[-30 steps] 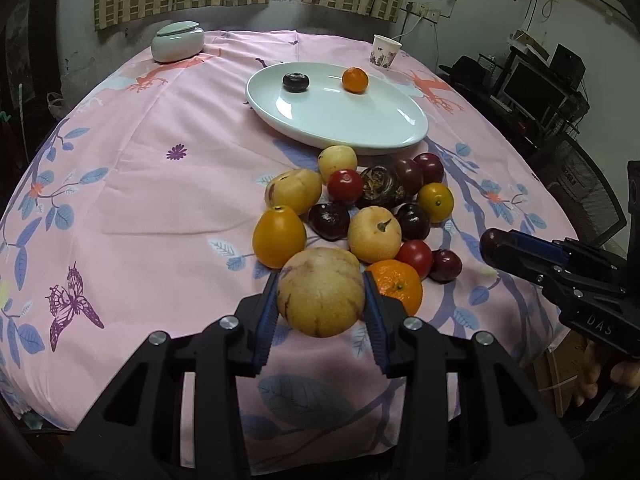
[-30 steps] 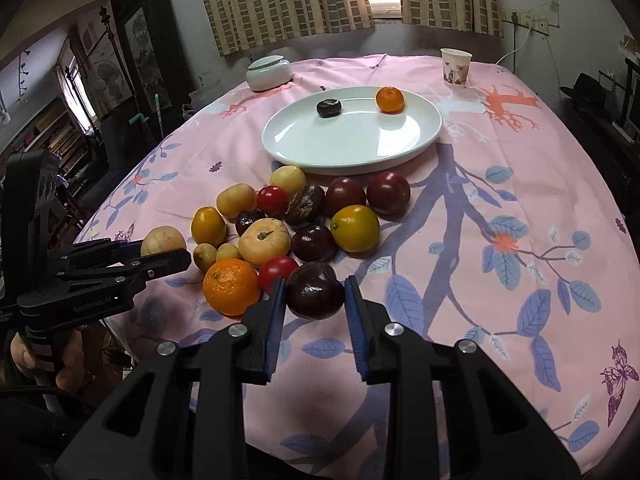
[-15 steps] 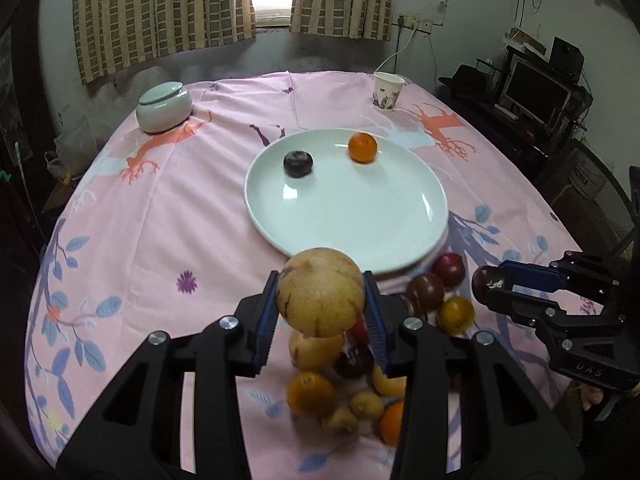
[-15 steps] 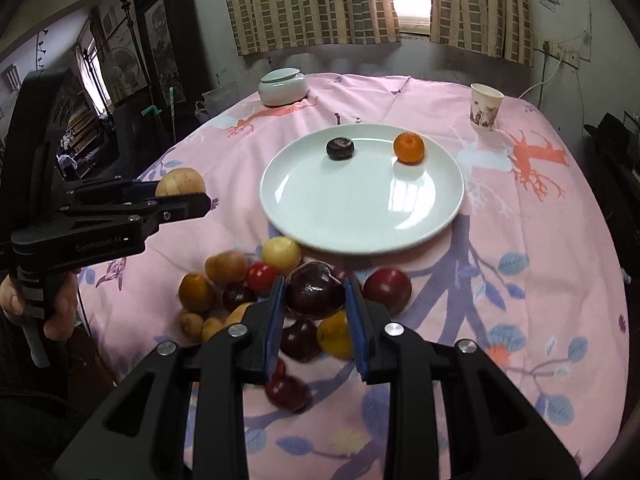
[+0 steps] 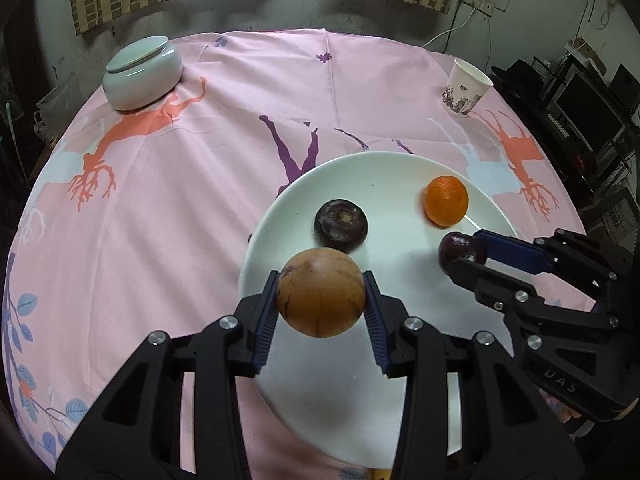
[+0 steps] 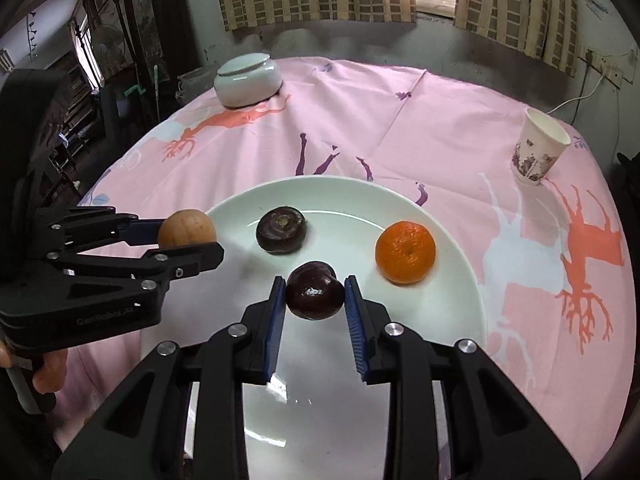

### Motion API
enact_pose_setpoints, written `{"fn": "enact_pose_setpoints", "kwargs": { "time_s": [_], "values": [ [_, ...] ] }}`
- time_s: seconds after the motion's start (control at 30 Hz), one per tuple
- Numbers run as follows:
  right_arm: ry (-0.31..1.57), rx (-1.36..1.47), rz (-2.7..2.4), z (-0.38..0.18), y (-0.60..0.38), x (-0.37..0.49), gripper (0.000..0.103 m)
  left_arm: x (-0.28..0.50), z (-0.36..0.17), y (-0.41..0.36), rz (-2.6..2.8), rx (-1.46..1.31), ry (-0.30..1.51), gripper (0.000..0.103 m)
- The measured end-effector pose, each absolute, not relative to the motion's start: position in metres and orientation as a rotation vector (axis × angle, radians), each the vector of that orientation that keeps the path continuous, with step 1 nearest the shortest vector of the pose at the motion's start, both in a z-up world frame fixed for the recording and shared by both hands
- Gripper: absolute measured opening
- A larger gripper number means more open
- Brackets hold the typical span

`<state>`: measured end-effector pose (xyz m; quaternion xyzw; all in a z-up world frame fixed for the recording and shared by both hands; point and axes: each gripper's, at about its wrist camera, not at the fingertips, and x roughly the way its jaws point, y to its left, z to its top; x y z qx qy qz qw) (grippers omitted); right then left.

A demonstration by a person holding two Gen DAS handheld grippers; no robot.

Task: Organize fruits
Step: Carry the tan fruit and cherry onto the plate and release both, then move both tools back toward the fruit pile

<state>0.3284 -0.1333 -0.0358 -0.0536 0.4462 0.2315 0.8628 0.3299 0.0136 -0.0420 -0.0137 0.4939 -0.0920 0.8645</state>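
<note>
Left tongs [image 5: 322, 300]: spread only as wide as the fruit between them; a round tan-brown fruit with a matte, faintly veined skin [image 5: 321, 293] is pinched between the blue-ribbed pads. The fruit is held above the near left part of a large round white ceramic plate [image 5: 400, 380], clear of its surface. In the right wrist view the same tongs [image 6: 192, 240] are seen at the plate's left rim.

Right tongs [image 6: 316, 300]: set narrower; a glossy dark-purple round fruit [image 6: 316, 296] is clamped between the pads, over the middle of the plate [image 6: 448, 312]. In the left wrist view these tongs [image 5: 464, 254] are seen at the plate's right side.

On the plate: a dark brown-purple flattened fruit with a rough stem scar [image 5: 341, 225], lying towards the far left, and a small orange citrus fruit [image 5: 446, 201], lying towards the far right. The two are well apart.

Worktop: covered by a pink printed cloth with deer and leaf motifs [image 5: 160, 200]. At its far left a pale green lidded ceramic jar [image 5: 142, 72] is placed; at its far right, a patterned paper cup [image 5: 464, 88] is placed upright.
</note>
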Motion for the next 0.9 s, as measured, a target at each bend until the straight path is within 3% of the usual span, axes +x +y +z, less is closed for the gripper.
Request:
{"fn": "enact_pose_setpoints", "kwargs": {
  "time_s": [0.37, 0.4, 0.43, 0.53, 0.73, 0.83, 0.9],
  "values": [
    [0.99, -0.148, 0.472, -0.061, -0.119, 0.366, 0.031, 0.353, -0.053, 0.009, -0.203, -0.027, 1.059, 0.042],
    [0.985, -0.165, 0.465, -0.061, -0.117, 0.366, 0.032, 0.354, -0.053, 0.009, -0.198, -0.031, 1.057, 0.044],
    [0.975, -0.185, 0.454, -0.061, -0.116, 0.365, 0.034, 0.354, -0.052, 0.01, -0.192, -0.038, 1.047, 0.055],
    [0.942, -0.2, 0.47, -0.055, -0.118, 0.359, 0.061, 0.354, -0.041, 0.012, -0.189, -0.059, 0.999, 0.072],
    [0.877, -0.208, 0.46, -0.026, -0.131, 0.334, 0.062, 0.329, -0.006, 0.018, -0.243, -0.098, 0.939, 0.073],
    [0.846, -0.181, 0.466, -0.003, -0.148, 0.303, 0.063, 0.291, 0.017, 0.025, -0.262, -0.104, 0.879, 0.08],
    [0.833, -0.167, 0.449, 0.007, -0.159, 0.277, 0.074, 0.259, 0.027, 0.03, -0.255, -0.09, 0.834, 0.085]
  ]
}}
